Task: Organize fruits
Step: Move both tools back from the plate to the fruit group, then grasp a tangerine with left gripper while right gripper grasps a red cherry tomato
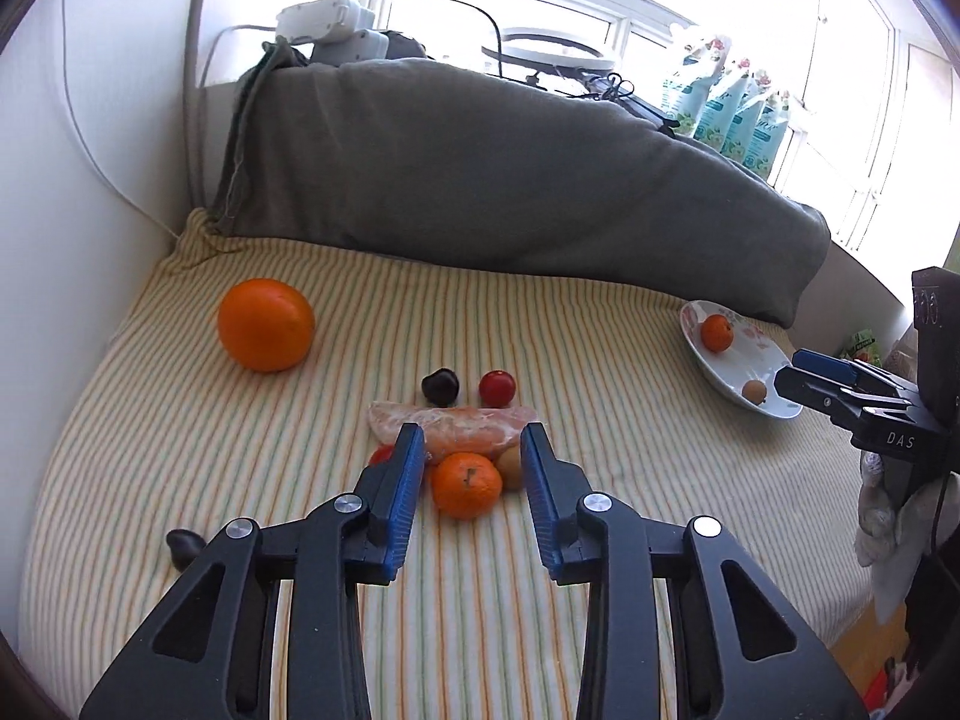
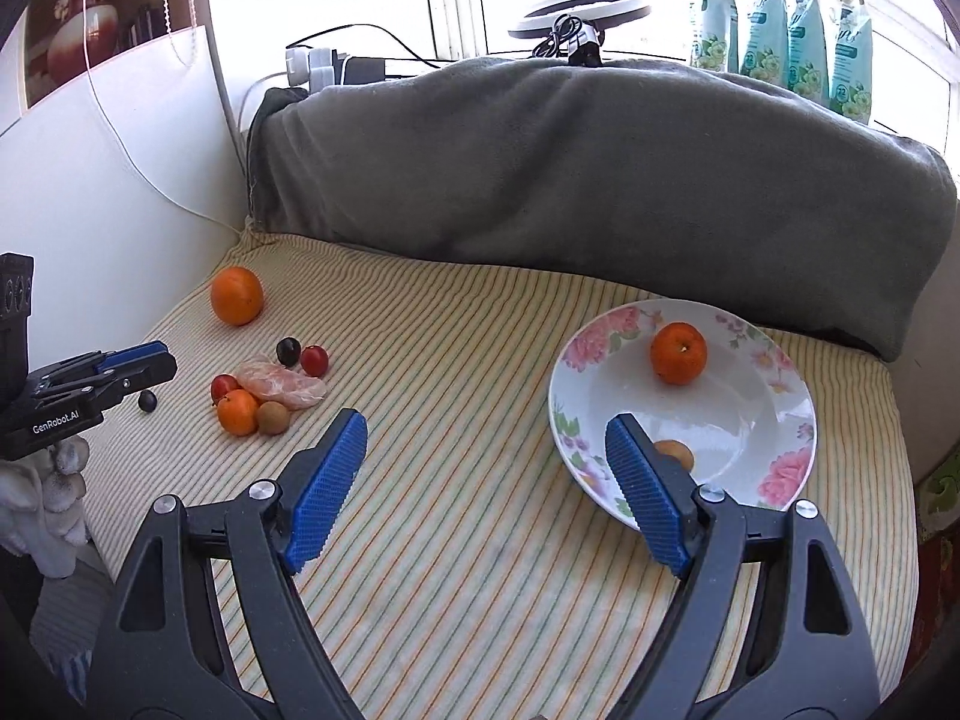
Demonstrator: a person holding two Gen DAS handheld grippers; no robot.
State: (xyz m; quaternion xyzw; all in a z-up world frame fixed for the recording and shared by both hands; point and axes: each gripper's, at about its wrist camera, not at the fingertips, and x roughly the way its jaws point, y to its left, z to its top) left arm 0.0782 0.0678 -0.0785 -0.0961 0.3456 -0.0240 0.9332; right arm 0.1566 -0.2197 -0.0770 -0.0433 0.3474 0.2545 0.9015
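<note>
My left gripper (image 1: pixel 468 438) has its jaws spread wide and empty, lined up on the small mandarin (image 1: pixel 467 485) that lies between them on the striped cloth (image 1: pixel 600 360). I judge the step in hand is collecting this fruit for the floral plate (image 2: pixel 774 360). Next I need to ease down and close gently, since a cherry tomato (image 1: pixel 380 454) and a brown longan-like fruit (image 1: pixel 512 463) touch the mandarin. My right gripper (image 2: pixel 486 462) is also released, hovering beside the plate, which already holds a mandarin (image 2: pixel 678 353). A second small brown fruit (image 2: pixel 678 453) there is half hidden behind my right jaw. The wrapped pinkish item (image 1: pixel 456 423) beyond the mandarin I cannot identify.
</note>
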